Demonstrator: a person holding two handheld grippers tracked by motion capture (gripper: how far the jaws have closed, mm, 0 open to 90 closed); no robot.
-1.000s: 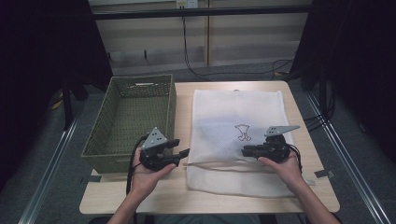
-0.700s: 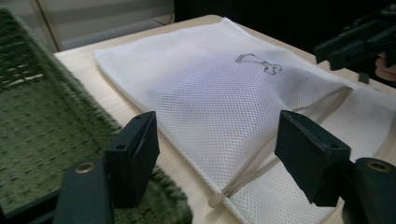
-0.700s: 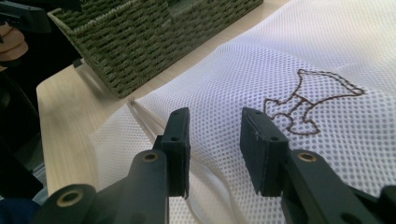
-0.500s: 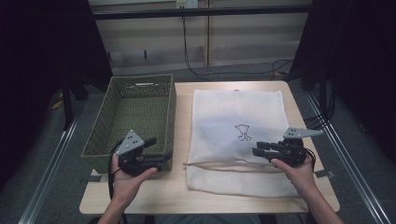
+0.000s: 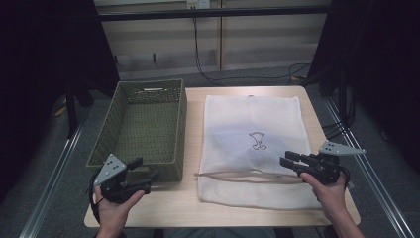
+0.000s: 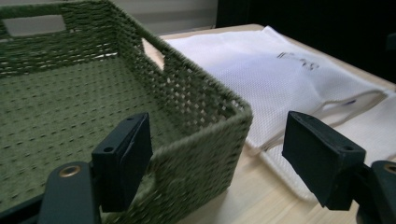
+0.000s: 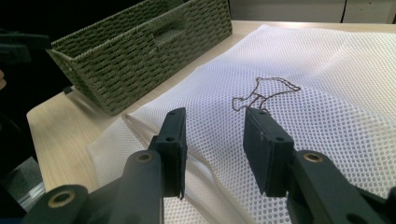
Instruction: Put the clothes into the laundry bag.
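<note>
A white mesh bag [image 5: 252, 124] with a small brown drawing [image 5: 257, 140] lies flat on the right half of the wooden table [image 5: 193, 208]. Beside it on the left stands a green woven basket [image 5: 181, 119] with nothing in it. My left gripper [image 5: 148, 174] hovers at the basket's near right corner. Its jaws have just been opening and stand wide apart in the left gripper view [image 6: 217, 126], with the basket corner [image 6: 196, 107] beyond them, untouched. My right gripper [image 5: 285, 161] is over the bag's near right part. Its jaws [image 7: 215, 114] have also just been opening, with only mesh [image 7: 327, 93] below.
A cord or seam line [image 5: 237, 174] crosses the bag near its front end. Metal rails [image 5: 54, 183] run along both sides of the table. Cables [image 5: 208, 74] lie on the floor behind it. Dark curtains hang left and right.
The hands have moved apart. The left went left, off the bag, to the basket's near corner. The right went toward the bag's right edge. Both pairs of jaws stand wider.
</note>
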